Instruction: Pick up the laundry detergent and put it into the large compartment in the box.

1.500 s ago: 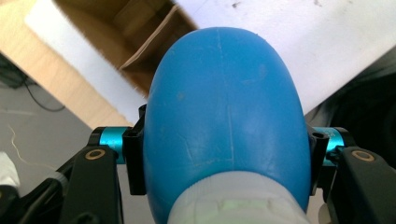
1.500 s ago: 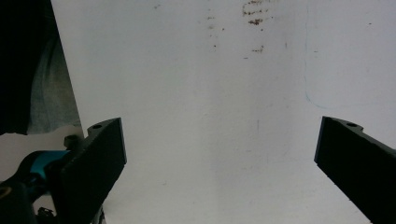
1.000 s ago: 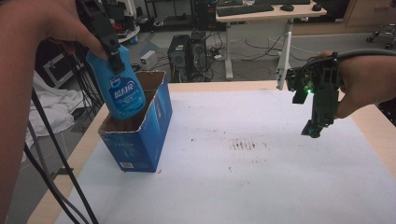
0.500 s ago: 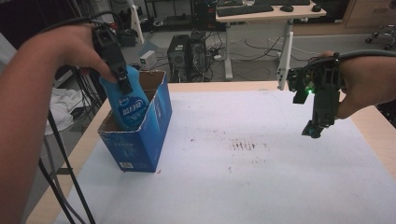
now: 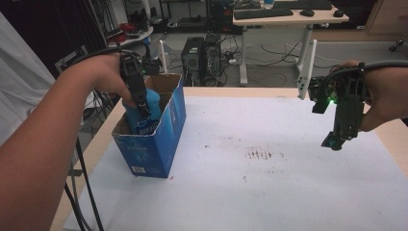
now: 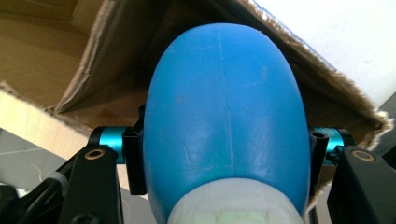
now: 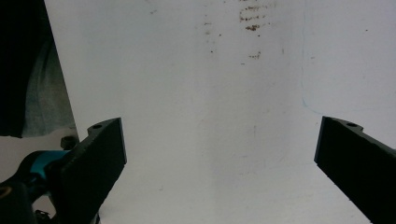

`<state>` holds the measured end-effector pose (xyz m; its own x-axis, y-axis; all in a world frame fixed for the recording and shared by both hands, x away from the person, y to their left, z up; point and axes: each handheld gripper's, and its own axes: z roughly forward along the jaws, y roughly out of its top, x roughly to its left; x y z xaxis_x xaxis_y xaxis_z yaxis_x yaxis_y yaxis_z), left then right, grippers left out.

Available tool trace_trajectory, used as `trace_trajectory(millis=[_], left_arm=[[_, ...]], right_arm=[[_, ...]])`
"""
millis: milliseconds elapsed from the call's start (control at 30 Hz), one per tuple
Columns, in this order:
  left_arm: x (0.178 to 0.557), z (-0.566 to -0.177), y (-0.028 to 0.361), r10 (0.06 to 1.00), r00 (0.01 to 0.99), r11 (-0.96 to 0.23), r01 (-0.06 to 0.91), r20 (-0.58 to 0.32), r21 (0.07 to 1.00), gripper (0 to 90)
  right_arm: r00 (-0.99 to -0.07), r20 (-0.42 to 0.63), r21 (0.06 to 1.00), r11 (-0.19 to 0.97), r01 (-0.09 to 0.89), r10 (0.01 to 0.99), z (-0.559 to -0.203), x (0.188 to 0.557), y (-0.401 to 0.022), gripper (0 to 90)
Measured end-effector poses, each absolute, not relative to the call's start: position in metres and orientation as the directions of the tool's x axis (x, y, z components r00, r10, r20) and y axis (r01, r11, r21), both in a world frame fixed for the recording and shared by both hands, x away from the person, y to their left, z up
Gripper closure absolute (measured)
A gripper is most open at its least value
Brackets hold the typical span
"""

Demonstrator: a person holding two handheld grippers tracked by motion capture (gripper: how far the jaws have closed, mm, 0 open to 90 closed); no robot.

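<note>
1. Bottle (image 5: 144,113): blue, with a label whose print I can't read. It stands inside the box (image 5: 154,144), lower part down between the walls, top at about rim height in the high view.
2. In the left gripper view the bottle (image 6: 224,116) swells up between my jaws, with a pale cap or label patch at the bottom edge. Brown cardboard flaps of the box (image 6: 84,60) surround it.
3. My left tool (image 5: 137,98) is clamped on the bottle, one jaw pressed against each side. My left hand (image 5: 103,77) holds it from above the box's near-left corner, with the cable trailing off towards the left.
4. The box is open-topped, blue outside and brown inside. It sits on the left part of the white sheet (image 5: 269,192) that covers the counter (image 5: 103,139), close to the counter's left edge.
5. My right tool (image 5: 337,139) hangs in the air over the right side of the sheet, well apart from the box, jaws pointing down. A green light glows on its body.
6. In the right gripper view its jaws stand wide apart with nothing between them, white sheet (image 7: 210,140) below. Small brown specks (image 7: 252,18) mark the sheet ahead.
7. The same specks (image 5: 260,154) show near the sheet's middle in the high view, between box and right tool.
8. Beyond the counter: a desk (image 5: 288,14) with keyboards and computer towers (image 5: 204,53) on the floor.
</note>
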<state>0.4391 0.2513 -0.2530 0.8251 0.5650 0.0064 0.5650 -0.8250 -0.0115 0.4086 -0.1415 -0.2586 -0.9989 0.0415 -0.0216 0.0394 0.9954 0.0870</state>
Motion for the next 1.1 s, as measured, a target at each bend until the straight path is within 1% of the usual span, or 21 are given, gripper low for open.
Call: trace_trajectory(millis=[567,967,1100], left_arm=[[0.438,-0.289,0.251,0.517,0.856,-0.855,0.517,-0.001,-0.028,38.1],[0.440,-0.293,0.252,0.501,0.865,-0.865,0.501,-0.015,0.004,38.0],[0.440,-0.293,0.253,0.505,0.863,-0.863,0.505,-0.016,0.000,37.8]], right_arm=[[-0.999,-0.022,0.087,0.996,0.032,0.034,-0.261,0.409,-0.137,1.2],[-0.999,-0.021,0.086,0.996,0.028,0.030,-0.264,0.412,-0.134,1.2],[-0.999,-0.022,0.084,0.996,0.029,0.031,-0.264,0.412,-0.134,1.2]])
